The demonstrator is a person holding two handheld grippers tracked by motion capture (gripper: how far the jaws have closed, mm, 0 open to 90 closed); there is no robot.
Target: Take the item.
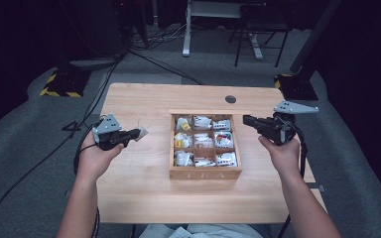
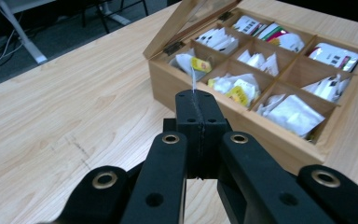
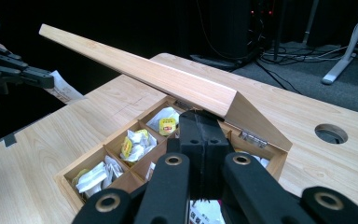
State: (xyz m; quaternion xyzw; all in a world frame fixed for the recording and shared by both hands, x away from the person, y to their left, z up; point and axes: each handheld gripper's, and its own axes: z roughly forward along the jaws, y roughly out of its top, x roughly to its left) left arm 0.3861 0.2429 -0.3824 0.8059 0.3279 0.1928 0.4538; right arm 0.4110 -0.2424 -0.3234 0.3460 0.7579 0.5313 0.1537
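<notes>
A wooden tea box (image 1: 206, 173) divided into several compartments of white and yellow tea bags stands mid-table, its lid (image 3: 168, 79) raised at the back. Left of the box, above the table, my left gripper (image 1: 138, 133) is shut on a white tea bag (image 1: 143, 132). In the left gripper view, that tea bag's thin edge (image 2: 193, 80) pokes out past the closed jaws (image 2: 196, 100). My right gripper (image 1: 246, 120) hovers at the box's far right corner. Its jaws (image 3: 199, 119) are pressed together just under the lid's edge, and I cannot tell if they touch it.
A round cable hole (image 1: 230, 99) sits in the table behind the box. Bare tabletop (image 1: 144, 183) lies left of and in front of the box. Cables, a black-and-yellow stand base (image 1: 62, 84) and chair legs are on the floor beyond.
</notes>
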